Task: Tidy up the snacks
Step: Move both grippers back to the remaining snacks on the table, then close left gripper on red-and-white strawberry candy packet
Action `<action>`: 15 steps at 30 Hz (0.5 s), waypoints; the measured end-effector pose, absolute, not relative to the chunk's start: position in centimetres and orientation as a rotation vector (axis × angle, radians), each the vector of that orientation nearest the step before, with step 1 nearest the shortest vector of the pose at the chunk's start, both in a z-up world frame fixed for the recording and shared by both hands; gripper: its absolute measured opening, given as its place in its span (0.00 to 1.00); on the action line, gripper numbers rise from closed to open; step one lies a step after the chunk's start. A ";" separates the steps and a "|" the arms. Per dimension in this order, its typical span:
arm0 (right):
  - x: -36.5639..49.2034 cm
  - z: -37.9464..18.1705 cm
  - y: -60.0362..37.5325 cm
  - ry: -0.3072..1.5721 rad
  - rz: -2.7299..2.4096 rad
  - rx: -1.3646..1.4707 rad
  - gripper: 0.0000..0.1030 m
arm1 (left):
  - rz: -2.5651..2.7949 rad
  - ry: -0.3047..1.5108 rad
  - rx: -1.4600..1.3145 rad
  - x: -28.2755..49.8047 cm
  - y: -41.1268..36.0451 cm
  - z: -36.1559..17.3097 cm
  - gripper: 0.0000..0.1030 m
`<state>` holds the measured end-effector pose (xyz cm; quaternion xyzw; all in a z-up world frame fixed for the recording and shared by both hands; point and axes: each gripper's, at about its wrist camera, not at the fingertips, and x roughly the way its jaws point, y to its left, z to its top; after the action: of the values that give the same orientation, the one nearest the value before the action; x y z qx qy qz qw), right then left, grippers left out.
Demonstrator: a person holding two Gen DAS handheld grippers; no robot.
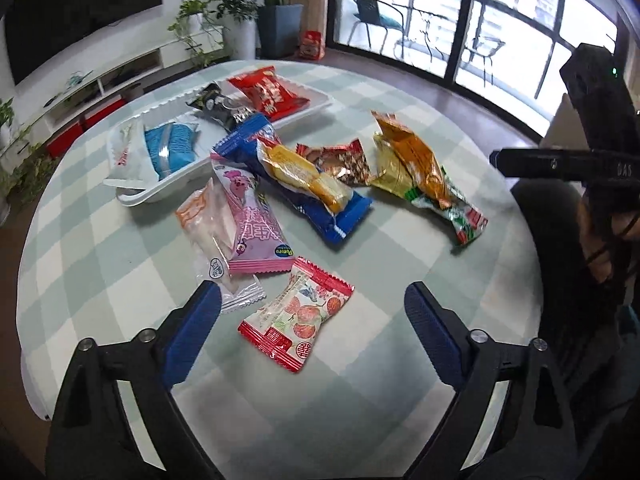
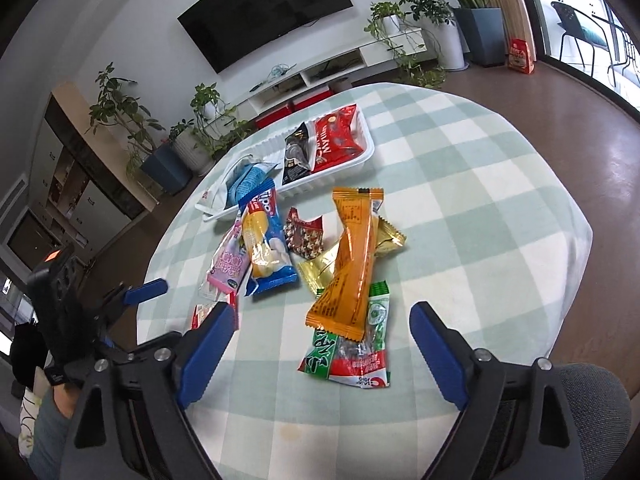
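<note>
**Snacks part sorted, both grippers empty**

While both grippers hang over the near edge of the checked tablecloth (image 1: pixel 360 400), neither holds anything. Left gripper (image 1: pixel 312 312): jaws spread wide, with the red-and-white fruit packet (image 1: pixel 298 316) lying flat on the cloth between the blue pads, untouched. Right gripper (image 2: pixel 320 328): jaws likewise spread, the lower end of the orange wrapper (image 2: pixel 352 276) and the green-and-red packet (image 2: pixel 352 352) lying between its fingers, no pad pressing on either.

White tray (image 2: pixel 340 172) at the far side of the table — it holds a red packet (image 2: pixel 334 142), a black packet (image 2: pixel 296 154) beside it, and a light blue packet (image 2: pixel 248 182) at the other end, with a white wrapper overhanging that end's rim.

Loose on the cloth, near the tray: a blue packet (image 1: pixel 296 184) with a yellow snack (image 1: pixel 308 174) lying on top, a pink packet (image 1: pixel 252 224) beside a clear pale one (image 1: pixel 212 236), a small red-and-brown patterned packet (image 1: pixel 340 158), and a gold foil wrapper (image 2: pixel 384 236) partly under the orange one. Several of these overlap.
</note>
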<state>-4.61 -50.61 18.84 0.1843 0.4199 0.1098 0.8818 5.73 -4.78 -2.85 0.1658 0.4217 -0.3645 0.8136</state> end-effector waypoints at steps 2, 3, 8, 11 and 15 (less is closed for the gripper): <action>-4.7 18.7 -50.5 0.877 0.232 0.377 0.88 | -0.817 0.920 0.403 6.5 -5.2 -3.5 0.78; -4.7 18.6 -50.5 0.880 0.232 0.377 0.88 | -0.835 0.929 0.426 6.8 -5.5 -3.8 0.76; -4.7 18.4 -50.5 0.889 0.232 0.383 0.87 | -0.914 0.974 0.501 7.7 -6.5 -5.2 0.68; -4.6 18.4 -50.6 0.891 0.229 0.385 0.87 | -0.935 1.020 0.515 8.3 -7.0 -6.1 0.55; -4.6 18.1 -50.7 0.900 0.228 0.390 0.87 | -0.926 1.049 0.502 9.1 -7.1 -6.4 0.48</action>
<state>-4.62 -50.71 18.08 0.1869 0.4310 0.1094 0.8760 9.09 -7.10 -6.45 0.2283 0.4775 -0.4217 0.7362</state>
